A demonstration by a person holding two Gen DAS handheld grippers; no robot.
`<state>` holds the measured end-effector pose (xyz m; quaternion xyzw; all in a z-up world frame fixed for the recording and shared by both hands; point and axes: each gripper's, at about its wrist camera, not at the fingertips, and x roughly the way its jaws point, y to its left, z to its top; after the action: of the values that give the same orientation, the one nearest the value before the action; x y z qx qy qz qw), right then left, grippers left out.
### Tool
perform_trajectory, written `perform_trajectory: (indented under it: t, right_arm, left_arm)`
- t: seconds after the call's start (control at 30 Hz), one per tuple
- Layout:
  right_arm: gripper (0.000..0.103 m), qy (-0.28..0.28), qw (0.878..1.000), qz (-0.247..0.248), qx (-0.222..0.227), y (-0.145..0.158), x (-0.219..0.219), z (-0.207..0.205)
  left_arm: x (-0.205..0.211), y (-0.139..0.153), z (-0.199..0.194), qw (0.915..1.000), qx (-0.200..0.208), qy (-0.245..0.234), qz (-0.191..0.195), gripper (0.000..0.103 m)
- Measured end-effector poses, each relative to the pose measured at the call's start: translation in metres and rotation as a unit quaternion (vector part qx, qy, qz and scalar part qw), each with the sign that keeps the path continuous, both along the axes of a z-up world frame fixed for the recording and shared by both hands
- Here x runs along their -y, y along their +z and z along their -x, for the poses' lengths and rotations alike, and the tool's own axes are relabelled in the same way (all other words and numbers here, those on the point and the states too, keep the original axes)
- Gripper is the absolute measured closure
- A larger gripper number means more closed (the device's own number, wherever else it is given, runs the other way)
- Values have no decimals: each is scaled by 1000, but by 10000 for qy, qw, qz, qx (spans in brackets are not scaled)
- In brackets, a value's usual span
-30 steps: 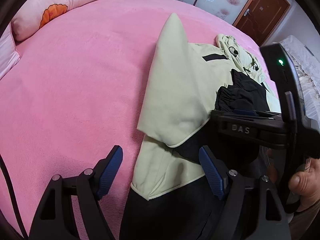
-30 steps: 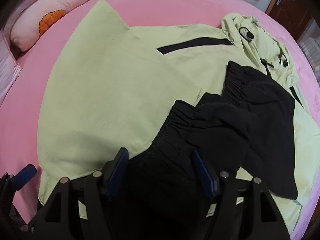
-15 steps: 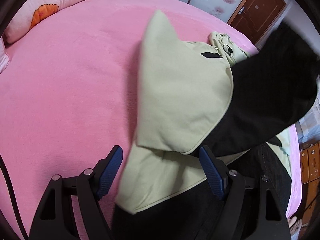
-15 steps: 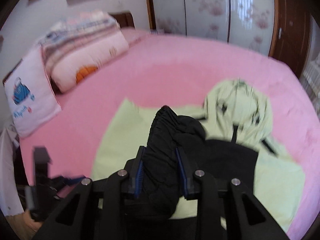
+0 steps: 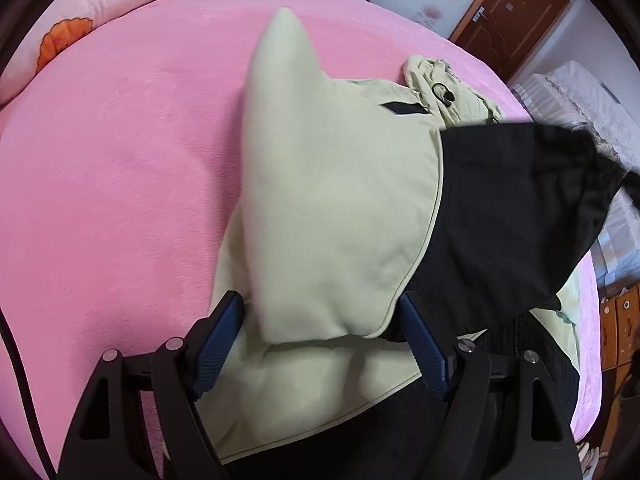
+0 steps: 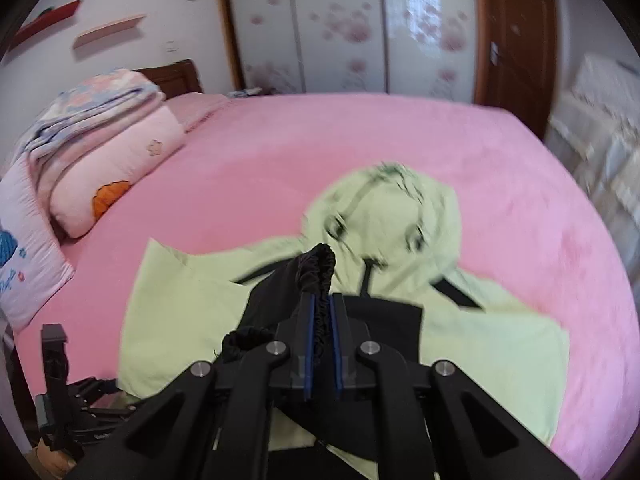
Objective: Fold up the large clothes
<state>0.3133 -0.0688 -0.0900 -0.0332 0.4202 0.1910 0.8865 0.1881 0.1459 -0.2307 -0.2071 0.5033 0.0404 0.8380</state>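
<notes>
A light green hooded jacket (image 6: 500, 344) with black panels lies spread on the pink bed (image 6: 400, 140), hood (image 6: 384, 208) at the far end. My right gripper (image 6: 322, 300) is closing, its pads pressing the gathered black elastic cuff (image 6: 318, 264) of a sleeve and holding it above the jacket. In the left wrist view that black sleeve (image 5: 512, 208) stretches up to the right. My left gripper (image 5: 320, 304) is opening, wide apart. The folded green sleeve (image 5: 332, 184) lies between its fingers, unpinched.
Folded quilts and pillows (image 6: 112, 148) are stacked at the bed's left end. A flowered wardrobe (image 6: 340, 28) and a brown door (image 6: 516, 32) stand behind. White-covered furniture (image 5: 592, 108) and wooden drawers (image 5: 616, 320) are on the right. Bare pink bed (image 5: 100, 160) lies left of the jacket.
My right gripper closed on the black cuff and rose away from the bed, pulling the sleeve up. My left gripper slid forward until the green fold came between its fingers.
</notes>
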Motion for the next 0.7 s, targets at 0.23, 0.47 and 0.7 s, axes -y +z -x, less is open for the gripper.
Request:
perform_trajectory:
  t: [0.23, 0.47, 0.7]
  right_arm:
    - [96, -850, 9956, -104, -389, -51, 70, -5]
    - [96, -1439, 9879, -116, -576, -86, 132, -15]
    - [96, -1128, 9926, -347, -289, -78, 140, -23]
  left_arm:
    - [20, 11, -9, 9992, 175, -370, 24, 13]
    - [13, 35, -21, 9942, 529, -705, 611, 13]
    - [-21, 35, -73, 9984, 336, -430, -124, 14]
